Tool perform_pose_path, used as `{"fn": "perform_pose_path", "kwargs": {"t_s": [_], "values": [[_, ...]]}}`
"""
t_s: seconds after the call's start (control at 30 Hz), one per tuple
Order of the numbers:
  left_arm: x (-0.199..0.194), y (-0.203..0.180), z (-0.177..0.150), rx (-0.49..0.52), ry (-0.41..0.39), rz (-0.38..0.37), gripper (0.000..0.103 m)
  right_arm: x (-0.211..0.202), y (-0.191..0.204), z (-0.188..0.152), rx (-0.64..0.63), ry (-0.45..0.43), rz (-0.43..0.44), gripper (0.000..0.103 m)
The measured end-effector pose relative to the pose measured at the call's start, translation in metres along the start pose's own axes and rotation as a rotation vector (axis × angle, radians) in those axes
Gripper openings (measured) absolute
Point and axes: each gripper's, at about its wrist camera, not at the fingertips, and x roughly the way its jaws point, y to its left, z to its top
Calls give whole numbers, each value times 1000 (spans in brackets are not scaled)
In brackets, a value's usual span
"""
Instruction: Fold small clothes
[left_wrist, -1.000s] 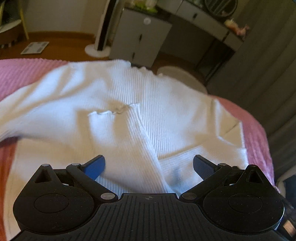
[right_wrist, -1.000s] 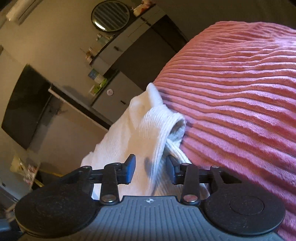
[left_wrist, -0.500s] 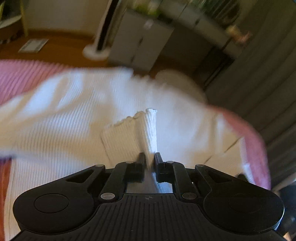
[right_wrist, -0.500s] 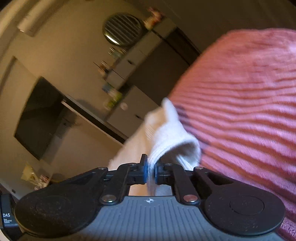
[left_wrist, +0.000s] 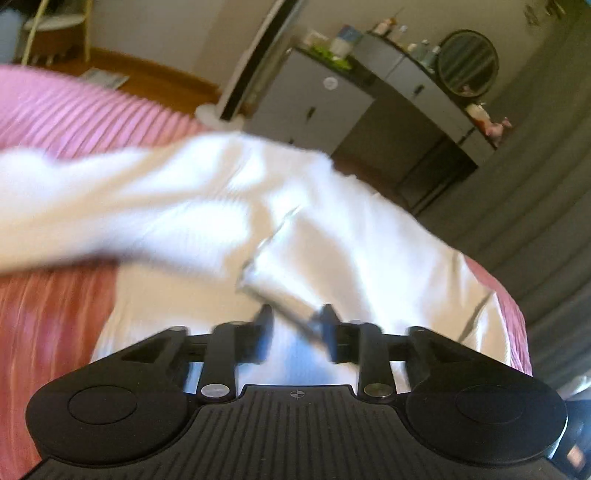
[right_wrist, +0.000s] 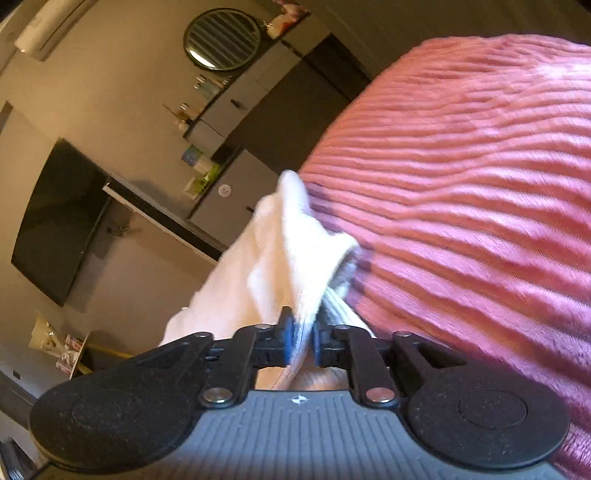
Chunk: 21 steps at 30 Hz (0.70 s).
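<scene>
A white ribbed knit garment (left_wrist: 207, 221) lies on a pink ribbed bedspread (left_wrist: 66, 114), blurred by motion. A folded sleeve end (left_wrist: 273, 273) runs down between the fingers of my left gripper (left_wrist: 295, 325), whose jaws stand a little apart around the cloth. In the right wrist view my right gripper (right_wrist: 300, 332) is shut on a bunched edge of the same white garment (right_wrist: 284, 251), lifted above the bedspread (right_wrist: 461, 192).
A grey cabinet (left_wrist: 314, 103) and a dark dresser with a round mirror (left_wrist: 467, 62) stand beyond the bed. Grey curtains (left_wrist: 546, 206) hang on the right. A dark TV screen (right_wrist: 55, 221) is on the wall in the right wrist view.
Both grippers closed from open onto the garment. The left jaws have since spread slightly, and the cloth has swung and lifted. The right gripper stays shut and has lifted its edge.
</scene>
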Motion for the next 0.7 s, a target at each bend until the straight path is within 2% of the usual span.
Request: {"fn": "perform_pose_path", "kwargs": {"t_s": [0.07,0.2,0.3,0.33,0.37,0.43,0.5,0.6,0.7], "values": [[-4,6,-2,-5,-4,-24,52,4,10,0,-32,-15,19,26],[2,8,15,-63,-10,-55,76,18,12,0,-1,-10,52,27],[14,-1,25,-61,-8,-72,86,18,10,-3,-16,-13,49,27],[22,-4,28,-55,7,-61,87,17,8,-4,-22,-13,47,27],[29,-8,30,-50,23,-44,84,16,7,-5,-23,-13,44,26],[38,-10,32,-40,30,-18,58,16,4,-7,-20,-11,41,23],[41,-15,35,-5,38,25,9,14,1,-8,-25,-15,44,21],[30,-18,37,24,-17,29,9,16,3,-9,-45,-21,34,14],[3,-29,47,92,-157,32,8,13,10,-9,-90,-42,24,13]]}}
